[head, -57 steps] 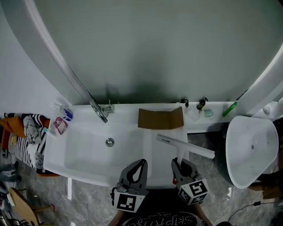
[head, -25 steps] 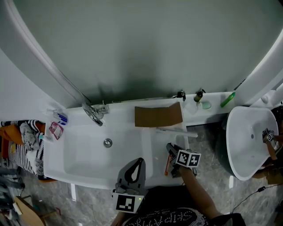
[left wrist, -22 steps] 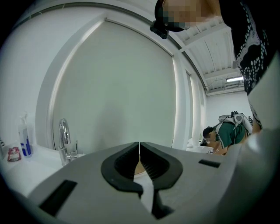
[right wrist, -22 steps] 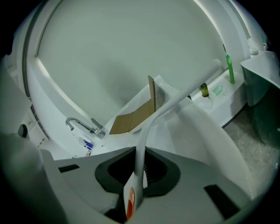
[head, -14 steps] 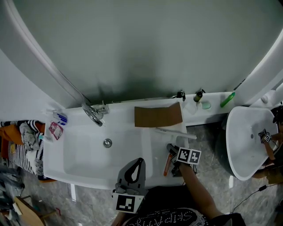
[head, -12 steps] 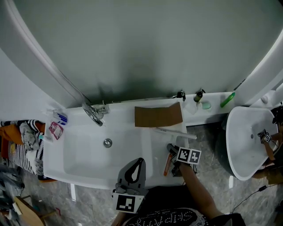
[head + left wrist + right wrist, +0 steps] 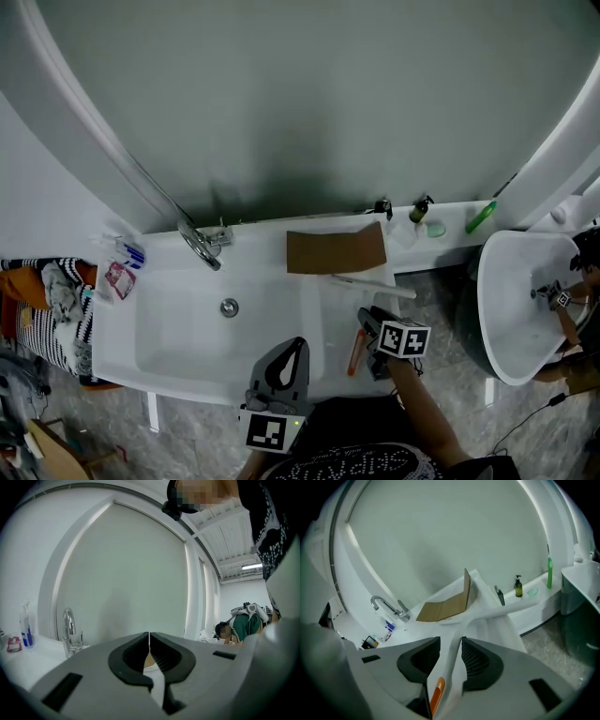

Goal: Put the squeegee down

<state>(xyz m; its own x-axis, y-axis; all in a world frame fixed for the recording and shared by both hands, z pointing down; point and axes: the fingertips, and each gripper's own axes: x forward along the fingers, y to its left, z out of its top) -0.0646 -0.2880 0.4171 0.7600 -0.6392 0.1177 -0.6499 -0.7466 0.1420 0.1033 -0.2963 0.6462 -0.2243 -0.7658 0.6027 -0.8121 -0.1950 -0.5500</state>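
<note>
The left gripper (image 7: 300, 344) sits at the near edge of the white washstand (image 7: 178, 361), its jaws pressed together with nothing between them. In its own view (image 7: 149, 635) its grey body blocks most of the counter, and only a brown sliver shows through the gap behind the tips.

To its right, the right gripper (image 7: 367, 315) points down at the counter. Its jaws (image 7: 451, 642) stand apart and have just been opening. The squeegee (image 7: 453, 663) lies on the counter with its white handle running between the pads, no longer clamped. An orange grip (image 7: 437, 693) shows low in the gap, its end cut off by the gripper body. From the head view the squeegee (image 7: 375, 285) is hard to pick out, white on white, with part of the handle under the gripper.

Just beyond the blade lies a brown cardboard sheet (image 7: 336, 251). Left of it stands the chrome tap (image 7: 202, 246) above the sink. On the back ledge are a dark pump bottle (image 7: 419, 208) and a green item (image 7: 482, 217), too small to identify.
</note>
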